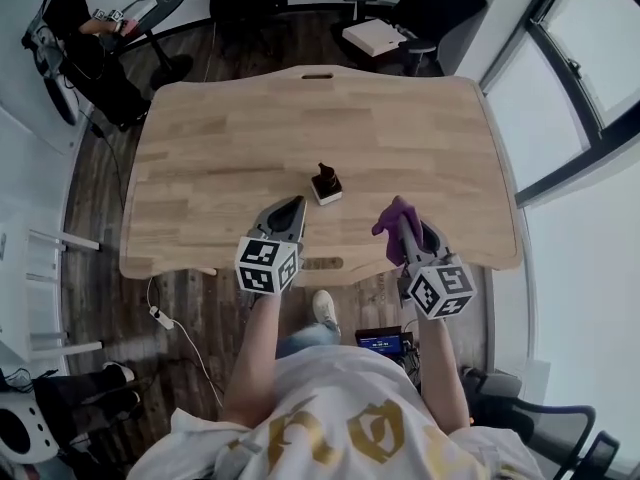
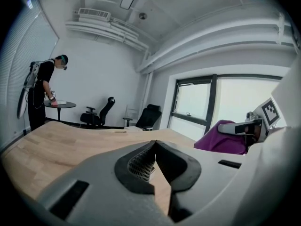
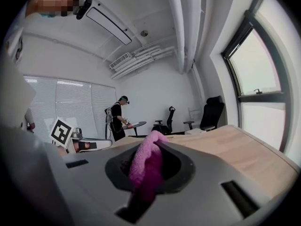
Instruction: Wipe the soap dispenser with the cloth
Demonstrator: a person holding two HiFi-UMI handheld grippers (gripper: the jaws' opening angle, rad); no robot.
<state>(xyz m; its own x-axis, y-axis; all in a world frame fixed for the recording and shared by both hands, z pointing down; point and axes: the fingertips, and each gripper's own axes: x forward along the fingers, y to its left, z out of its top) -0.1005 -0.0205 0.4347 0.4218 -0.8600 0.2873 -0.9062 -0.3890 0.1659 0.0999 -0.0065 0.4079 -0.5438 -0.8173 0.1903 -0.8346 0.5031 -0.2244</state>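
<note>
Room: an office with dark plank flooring, black office chairs at 12 o'clock and a person at a small round table at 11 o'clock.
Head view, surface: a pale wooden table with a smooth grain and rounded corners, bare apart from one item.
Head view, target: the small soap dispenser, a dark pump on a white square base, stands upright near the table's near edge, at 1 o'clock from my left gripper and 10 o'clock from my right gripper, apart from both.
Head view, tool: the purple fleecy cloth bunches at my right gripper's tip.
Left gripper view: my grey jaws with ribbed black pads are clenched together on nothing; the table shows beyond them.
Right gripper view: my jaws are clamped on the soft, nubby cloth, which bulges up between the pads.
Progress: I judge that the cloth is in hand and nothing has been wiped; reaching the dispenser, steadying it and rubbing it all remain.
</note>
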